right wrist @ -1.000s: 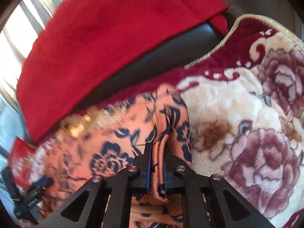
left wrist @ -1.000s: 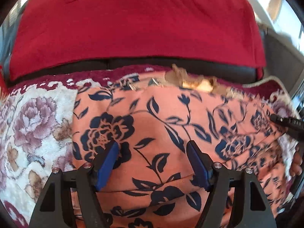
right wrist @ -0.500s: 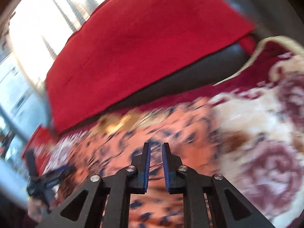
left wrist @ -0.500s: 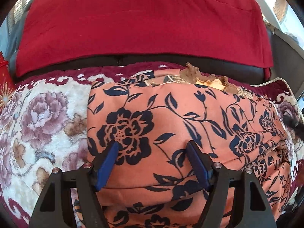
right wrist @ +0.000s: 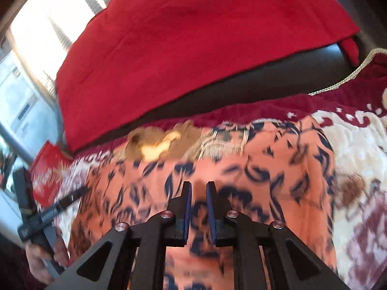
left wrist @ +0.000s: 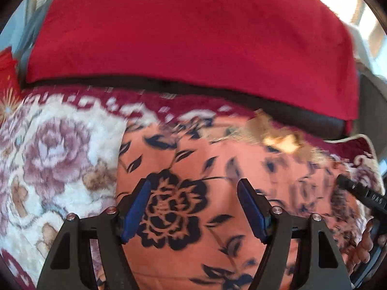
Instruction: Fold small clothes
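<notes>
**A:** Orange flowered garment [right wrist: 261,169] lies flat on the plush rose blanket [right wrist: 358,149]. What changed?

**B:** A second ago the right gripper [right wrist: 198,188] pinched a raised fold of it. Now its fingers sit nearly closed on nothing, so that fold looks laid down.

**A:** And the left gripper [left wrist: 193,188]?

**B:** Spread wide and empty, as before. The cloth lies beneath both, reaching from six o'clock toward twelve.

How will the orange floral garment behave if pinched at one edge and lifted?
Probably floppy: the garment lies in soft folds and wrinkles on the blanket, so it would drape. Likely light, since the fabric looks thin. The plush blanket may drag on it if pushed.
</notes>
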Available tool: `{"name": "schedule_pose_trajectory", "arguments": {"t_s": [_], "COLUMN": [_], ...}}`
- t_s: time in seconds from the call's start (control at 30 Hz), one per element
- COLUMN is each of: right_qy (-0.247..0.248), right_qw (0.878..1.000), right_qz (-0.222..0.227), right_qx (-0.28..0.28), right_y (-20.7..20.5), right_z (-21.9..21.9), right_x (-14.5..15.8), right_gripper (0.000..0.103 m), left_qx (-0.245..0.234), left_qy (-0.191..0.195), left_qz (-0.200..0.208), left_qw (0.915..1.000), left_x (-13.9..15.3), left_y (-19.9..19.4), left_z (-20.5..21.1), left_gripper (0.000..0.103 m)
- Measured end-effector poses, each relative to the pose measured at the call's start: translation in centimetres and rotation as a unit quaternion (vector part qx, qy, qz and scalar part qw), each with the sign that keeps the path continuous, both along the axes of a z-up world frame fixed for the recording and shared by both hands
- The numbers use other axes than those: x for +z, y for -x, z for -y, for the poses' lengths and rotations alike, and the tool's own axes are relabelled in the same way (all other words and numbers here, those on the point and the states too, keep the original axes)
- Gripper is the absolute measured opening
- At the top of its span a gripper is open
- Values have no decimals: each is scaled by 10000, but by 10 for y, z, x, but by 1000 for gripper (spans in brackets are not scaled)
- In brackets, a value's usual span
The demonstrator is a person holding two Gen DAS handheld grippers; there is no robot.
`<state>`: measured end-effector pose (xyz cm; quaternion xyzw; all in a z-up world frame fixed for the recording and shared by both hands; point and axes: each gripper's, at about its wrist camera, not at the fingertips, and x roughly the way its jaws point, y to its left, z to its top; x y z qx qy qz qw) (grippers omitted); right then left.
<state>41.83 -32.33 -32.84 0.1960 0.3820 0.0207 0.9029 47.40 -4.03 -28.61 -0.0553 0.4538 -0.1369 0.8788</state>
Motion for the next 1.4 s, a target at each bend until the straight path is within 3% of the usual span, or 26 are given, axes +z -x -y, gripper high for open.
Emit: {"name": "schedule_pose_trajectory", "arguments": {"t_s": [0.1,0.23,0.3,0.37,0.5,0.63,0.7,0.73,0.77,0.8,0.83,0.9,1.03,1.13,1.27,1.4], "right_qy": [-92,-157,-393,-461,-29,133,159,229,259,248,130,-55,-183,-317,-654,-821], "right_qw": [9987,9993,9992,9983,9957,9960,9968,9973,9977,9976,9971,9986,9989,9975,9967,9964], "right_qz": [-493,-297,34,52,-575,-446,-192,-144,-224,-383,-561,-376,359,624,486,-148], "right_qx": [-120,-137,56,356,725,767,755,689,587,527,496,366,239,91,51,129], "right_y": [-28,-30,-26,-26,-29,-5,13,23,31,32,32,45,106,163,220,271], "right_z": [3,2,-6,-24,-56,-58,-50,-47,-43,-40,-37,-29,-19,-1,20,22], "right_x": [-20,-10,-1,2,-18,-6,5,6,2,-4,-11,-5,30,43,41,20], "right_gripper": [14,15,15,15,16,16,17,21,39,70,70,70,70,70,70,70], "left_qx": [1,-21,-37,-158,-336,-364,-342,-356,-402,-466,-472,-464,-376,-208,-35,154], "left_qy": [22,130,249,231,-384,-79,-174,-314,-467,-513,-478,-341,-19,174,565,678], "left_qz": [-239,114,211,212,24,107,152,102,33,35,91,196,506,583,391,101], "left_qw": [9997,9998,9995,9994,9987,9993,9991,9988,9981,9976,9977,9981,9980,9979,9976,9975], "left_x": [-11,4,11,14,-1,5,6,2,-4,-9,-8,0,14,13,2,-16], "left_y": [-6,-3,-1,2,8,19,29,33,38,46,54,70,114,154,206,251], "left_z": [0,-4,-5,-1,14,0,-8,-9,-10,-13,-19,-32,-63,-91,-122,-140], "left_gripper": [75,75,75,75,75,75,75,75,75,75,75,75,75,75,75,75]}}
